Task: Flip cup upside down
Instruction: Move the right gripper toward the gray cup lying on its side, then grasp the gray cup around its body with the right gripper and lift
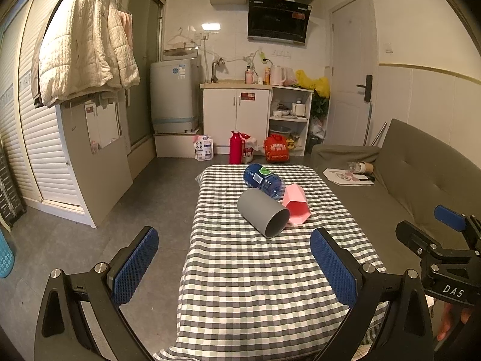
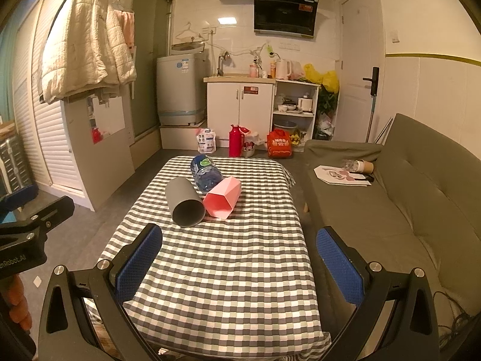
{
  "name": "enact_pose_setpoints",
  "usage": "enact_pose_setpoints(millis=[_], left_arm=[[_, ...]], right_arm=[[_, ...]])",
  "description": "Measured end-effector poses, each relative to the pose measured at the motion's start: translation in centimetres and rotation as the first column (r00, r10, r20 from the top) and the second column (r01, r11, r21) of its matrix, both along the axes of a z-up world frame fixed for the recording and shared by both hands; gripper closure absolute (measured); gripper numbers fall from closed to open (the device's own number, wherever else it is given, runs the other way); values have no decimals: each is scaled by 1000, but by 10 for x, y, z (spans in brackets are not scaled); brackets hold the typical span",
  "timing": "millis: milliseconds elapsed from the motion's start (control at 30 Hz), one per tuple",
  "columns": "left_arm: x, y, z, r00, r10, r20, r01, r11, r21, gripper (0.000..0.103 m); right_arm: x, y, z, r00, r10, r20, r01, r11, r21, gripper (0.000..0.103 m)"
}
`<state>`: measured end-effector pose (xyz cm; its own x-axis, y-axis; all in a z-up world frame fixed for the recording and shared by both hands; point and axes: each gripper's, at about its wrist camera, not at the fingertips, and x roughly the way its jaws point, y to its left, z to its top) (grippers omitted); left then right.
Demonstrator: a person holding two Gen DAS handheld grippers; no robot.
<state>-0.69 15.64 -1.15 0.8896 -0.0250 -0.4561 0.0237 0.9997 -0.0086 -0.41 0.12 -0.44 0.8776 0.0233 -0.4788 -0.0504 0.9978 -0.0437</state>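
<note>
Grey cup [image 1: 263,216] on its side mid-surface [image 1: 240,285], mouth toward you, touching pink cup [image 1: 296,207] and blue bottle [image 1: 264,179]. Your left tool [image 1: 234,263] and right tool [image 2: 239,260]: both spread wide, empty, well short of grey cup.

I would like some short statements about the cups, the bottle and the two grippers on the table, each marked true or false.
1. The grey cylindrical cup lies on its side on the checked tablecloth. True.
2. The pink faceted cup stands upright. False: it also lies on its side.
3. The blue plastic water bottle lies behind both cups. True.
4. The left gripper grips the grey cup. False: it is open, short of the cup.
5. The right gripper is open and holds nothing. True.
</note>
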Motion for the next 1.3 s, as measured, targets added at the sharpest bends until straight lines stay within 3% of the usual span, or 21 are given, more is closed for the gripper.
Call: enact_pose_setpoints(millis=[467, 767, 1133, 1300], left_arm=[[31, 14, 1, 999, 21, -40, -22, 1000, -22, 0], [96, 44, -6, 997, 59, -57, -58, 998, 25, 0], [163, 83, -61, 984, 101, -149, -96, 995, 37, 0], [179, 91, -87, 974, 96, -204, -94, 995, 22, 0]], right_arm=[[29, 11, -7, 997, 65, -52, -65, 998, 3, 0], [107, 56, -14, 982, 177, -68, -182, 981, -66, 0], [233, 104, -88, 930, 293, -224, -309, 950, -42, 2], [257, 118, -120, 905, 300, -303, -340, 936, -89, 15]])
